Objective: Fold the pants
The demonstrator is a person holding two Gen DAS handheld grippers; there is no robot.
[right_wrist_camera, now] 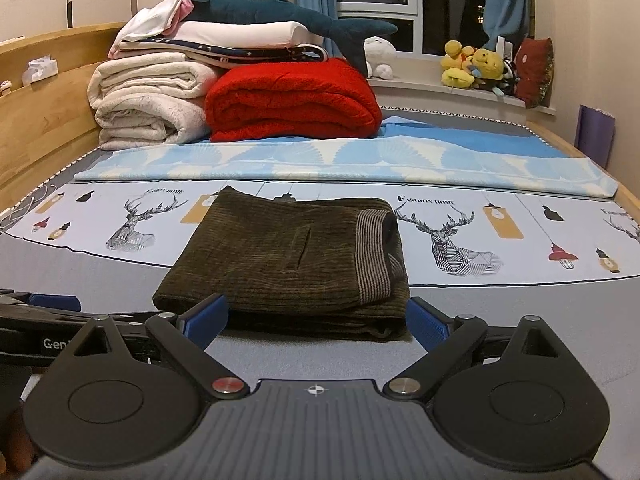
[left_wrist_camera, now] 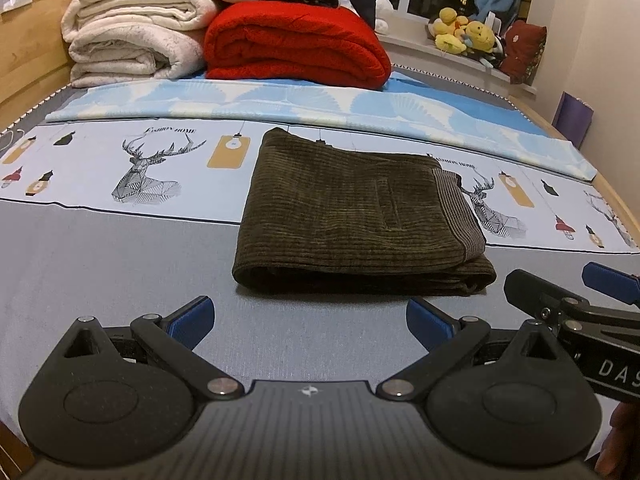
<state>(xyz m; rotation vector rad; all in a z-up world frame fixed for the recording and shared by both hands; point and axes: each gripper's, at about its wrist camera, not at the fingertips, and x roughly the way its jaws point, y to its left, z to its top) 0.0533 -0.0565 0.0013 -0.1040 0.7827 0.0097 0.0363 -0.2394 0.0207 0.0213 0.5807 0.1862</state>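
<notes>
Nearest you, your left gripper [left_wrist_camera: 310, 322] is level and low above the grey part of the bed cover [left_wrist_camera: 120, 264], its blue pads [left_wrist_camera: 192, 320] spread wide with nothing between them. Your right gripper [right_wrist_camera: 318, 322] sits just beside it on the right at about the same height, likewise level, jaws wide apart and empty; its blue-tipped fingers [left_wrist_camera: 610, 278] show at the right edge of the left wrist view. Both point toward the far end of the bed.

Just beyond the fingertips, apart from them, lie the pants [right_wrist_camera: 288, 256]: dark olive corduroy, folded into a compact flat rectangle, striped waistband to the right, straddling the grey area and the deer-printed band.

Farther on lies a pale blue sheet [right_wrist_camera: 344, 160], then a folded red blanket [right_wrist_camera: 292, 98] and cream blankets [right_wrist_camera: 148, 104] stacked at far left. No containers are visible.
</notes>
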